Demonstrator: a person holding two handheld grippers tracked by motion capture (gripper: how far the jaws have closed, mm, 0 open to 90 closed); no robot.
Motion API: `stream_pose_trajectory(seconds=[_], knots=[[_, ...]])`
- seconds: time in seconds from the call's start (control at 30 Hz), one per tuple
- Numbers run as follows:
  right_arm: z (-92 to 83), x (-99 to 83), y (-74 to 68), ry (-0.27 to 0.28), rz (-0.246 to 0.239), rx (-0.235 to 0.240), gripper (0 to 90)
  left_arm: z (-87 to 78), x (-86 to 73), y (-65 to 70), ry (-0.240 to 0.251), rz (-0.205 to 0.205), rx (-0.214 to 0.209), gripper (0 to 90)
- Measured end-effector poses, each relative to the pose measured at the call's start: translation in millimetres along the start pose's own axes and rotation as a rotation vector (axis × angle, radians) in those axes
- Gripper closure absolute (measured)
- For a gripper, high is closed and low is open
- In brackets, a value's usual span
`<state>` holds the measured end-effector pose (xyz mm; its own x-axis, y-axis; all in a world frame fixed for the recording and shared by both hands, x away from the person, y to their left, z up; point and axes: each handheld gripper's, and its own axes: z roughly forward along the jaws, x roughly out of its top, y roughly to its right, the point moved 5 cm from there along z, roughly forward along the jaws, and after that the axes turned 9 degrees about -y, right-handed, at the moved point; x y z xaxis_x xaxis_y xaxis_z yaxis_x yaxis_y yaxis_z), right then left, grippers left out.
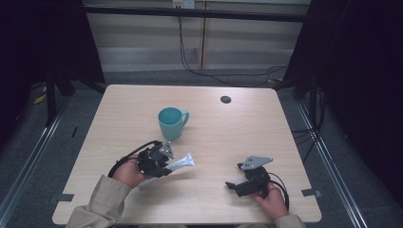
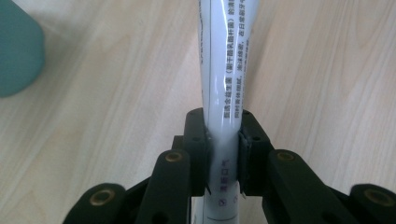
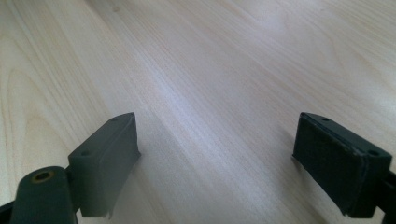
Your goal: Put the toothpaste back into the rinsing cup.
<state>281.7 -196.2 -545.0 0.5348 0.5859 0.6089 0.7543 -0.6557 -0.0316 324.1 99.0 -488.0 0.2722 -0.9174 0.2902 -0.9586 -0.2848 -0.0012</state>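
Observation:
A white tube [image 1: 179,164] with printed text lies low over the wooden table [image 1: 237,133], its cap end pointing right. My left gripper [image 1: 159,164] is shut on the tube [image 2: 224,93], the two black jaws pinching its flat tail end. A teal mug [image 1: 171,122] stands upright just beyond, its handle to the right; the mug's side [image 2: 16,51] shows at the upper left of the left gripper view. My right gripper [image 1: 232,186] rests near the front right of the table, open, with bare wood between its pads [image 3: 343,163].
A small dark round hole [image 1: 225,99] sits in the table near the far edge. Cables trail on the floor behind the table. Dark curtains and frame posts stand at both sides.

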Motion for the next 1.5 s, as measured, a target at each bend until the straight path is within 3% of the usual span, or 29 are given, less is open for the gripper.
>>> stream_pose_trajectory(seconds=[0.03, 0.27, 0.4, 0.6, 0.7, 1.5], knots=[[0.0, 0.0, 0.0, 0.0, 0.0, 0.0, 13.0, -2.6, 0.7, -1.9, 0.036, -0.023, -0.009, 77.3], [0.0, 0.0, 0.0, 0.0, 0.0, 0.0, 13.0, -10.2, 2.7, -9.0, 0.11, -0.087, -0.028, 77.4], [0.0, 0.0, 0.0, 0.0, 0.0, 0.0, 13.0, -19.1, 3.9, -15.9, 0.18, -0.135, -0.021, 77.5], [0.0, 0.0, 0.0, 0.0, 0.0, 0.0, 13.0, -27.3, 3.9, -20.6, 0.239, -0.165, -0.02, 77.6], [0.0, 0.0, 0.0, 0.0, 0.0, 0.0, 13.1, -32.5, 6.0, -23.0, 0.291, -0.197, -0.022, 77.6], [0.0, 0.0, -0.1, 0.0, 0.0, -0.001, 13.0, -63.7, 16.5, -42.3, 0.459, -0.292, 0.045, 77.6]])
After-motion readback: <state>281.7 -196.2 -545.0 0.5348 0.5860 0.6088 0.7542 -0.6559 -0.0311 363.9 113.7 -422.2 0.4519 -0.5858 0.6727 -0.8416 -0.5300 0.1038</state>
